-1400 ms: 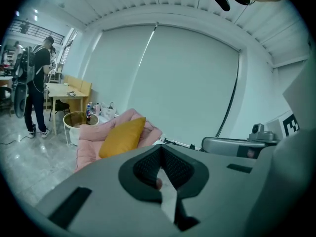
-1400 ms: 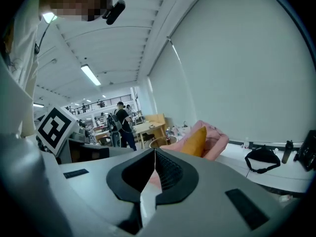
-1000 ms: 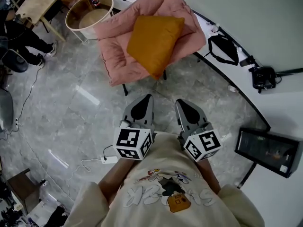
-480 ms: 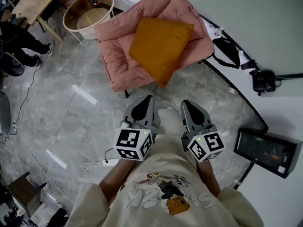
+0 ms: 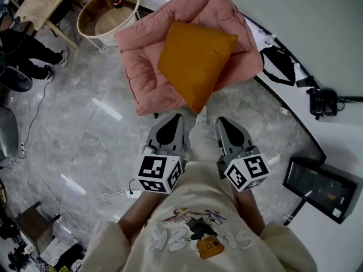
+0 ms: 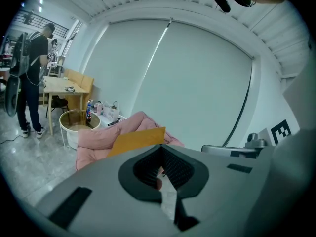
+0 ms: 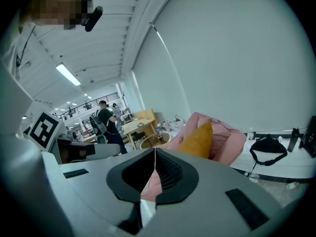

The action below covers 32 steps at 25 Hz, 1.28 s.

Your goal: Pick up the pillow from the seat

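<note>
Grey marble floor [image 5: 85, 135] — pink seat [image 5: 142, 67] holds orange pillow [image 5: 195, 61].

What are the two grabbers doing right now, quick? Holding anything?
Left gripper: closed, holding nothing.
Right gripper: closed, holding nothing.
</note>
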Available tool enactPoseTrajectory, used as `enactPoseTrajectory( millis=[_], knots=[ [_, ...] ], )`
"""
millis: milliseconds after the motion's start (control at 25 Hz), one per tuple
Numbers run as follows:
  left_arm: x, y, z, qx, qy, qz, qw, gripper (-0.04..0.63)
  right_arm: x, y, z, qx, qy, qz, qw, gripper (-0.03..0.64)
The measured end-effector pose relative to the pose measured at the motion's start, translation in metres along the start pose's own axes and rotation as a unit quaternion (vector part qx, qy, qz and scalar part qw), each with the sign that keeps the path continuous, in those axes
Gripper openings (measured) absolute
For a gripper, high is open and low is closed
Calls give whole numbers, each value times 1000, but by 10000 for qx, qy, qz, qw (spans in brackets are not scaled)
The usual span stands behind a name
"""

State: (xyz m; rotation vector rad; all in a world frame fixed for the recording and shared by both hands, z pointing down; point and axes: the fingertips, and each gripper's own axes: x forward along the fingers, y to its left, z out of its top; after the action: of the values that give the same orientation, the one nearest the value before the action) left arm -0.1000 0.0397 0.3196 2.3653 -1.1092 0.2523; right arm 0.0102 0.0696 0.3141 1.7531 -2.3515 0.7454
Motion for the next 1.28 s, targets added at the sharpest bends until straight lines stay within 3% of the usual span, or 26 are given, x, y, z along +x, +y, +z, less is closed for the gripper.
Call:
enactPoseTrajectory(
  millis=[400, 840, 880, 960, 1160, 1240, 1280],
  knots=[
    [68, -2, 33, 214, 1, 158, 9996, 4, 54, -58, 34, 106, 159, 223, 9996, 20],
    [127, -5, 73, 372, -1, 539, 9979, 4, 113, -120, 66, 603, 397, 431, 9965, 34],
    [133, -4, 74, 365, 15, 590, 9976, 4, 117, -125, 68, 645, 433, 456, 9959, 55],
    [143, -3, 76, 278, 32, 713, 9971, 3, 125, -137, 68, 739, 543, 499, 9945, 189],
    [167, -9, 74, 87, 126, 919, 9956, 4, 139, -167, 69, 1087, 730, 454, 9903, 309],
    [178, -13, 70, 75, 168, 936, 9954, 4, 146, -184, 67, 1235, 708, 301, 9894, 477],
    [184, -14, 67, 82, 189, 955, 9952, 3, 150, -190, 67, 1244, 672, 277, 9896, 524]
  ],
)
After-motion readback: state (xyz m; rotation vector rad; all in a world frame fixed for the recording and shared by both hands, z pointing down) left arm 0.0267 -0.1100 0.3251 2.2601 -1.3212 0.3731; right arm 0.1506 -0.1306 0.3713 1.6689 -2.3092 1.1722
